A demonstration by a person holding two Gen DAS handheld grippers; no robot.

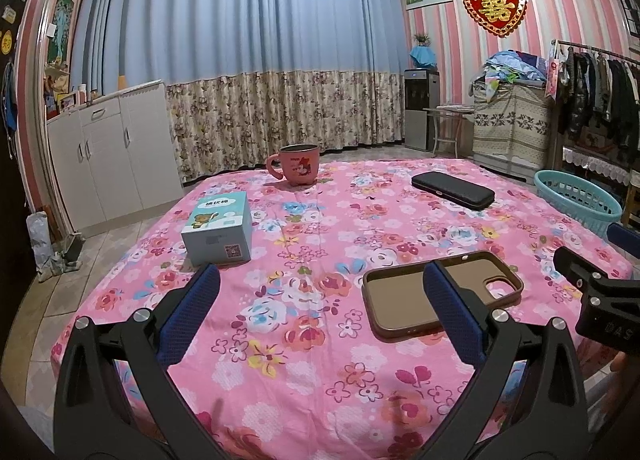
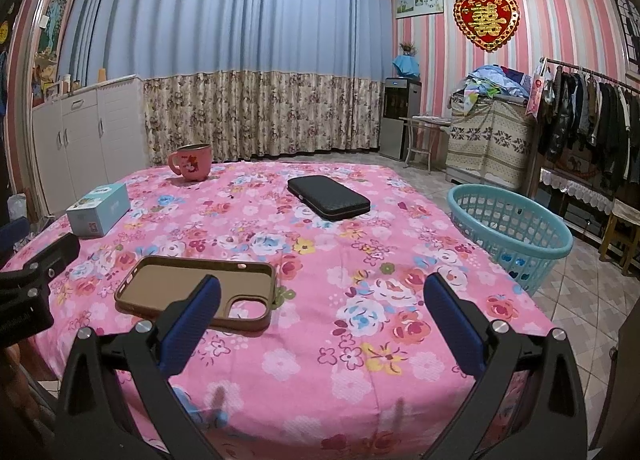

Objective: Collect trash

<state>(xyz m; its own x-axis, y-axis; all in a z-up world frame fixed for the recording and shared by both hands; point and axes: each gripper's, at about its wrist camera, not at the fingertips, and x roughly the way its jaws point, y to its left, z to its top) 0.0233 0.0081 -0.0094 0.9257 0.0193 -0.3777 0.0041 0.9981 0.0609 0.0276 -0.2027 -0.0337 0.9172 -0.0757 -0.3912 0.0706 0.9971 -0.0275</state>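
Brown phone case (image 1: 440, 292) btwn claws, nearer left claw (image 1: 320, 292)

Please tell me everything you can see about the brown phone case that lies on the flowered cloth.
The brown phone case is empty and lies flat on the pink flowered cloth, open side up. Its rim is darker brown and raised; the inside is lighter tan and looks smooth. One end has a rounded camera cutout through which the cloth shows. It sits near the front edge, closer than the black case and the blue box. Nothing else touches it; both grippers hover apart from it.
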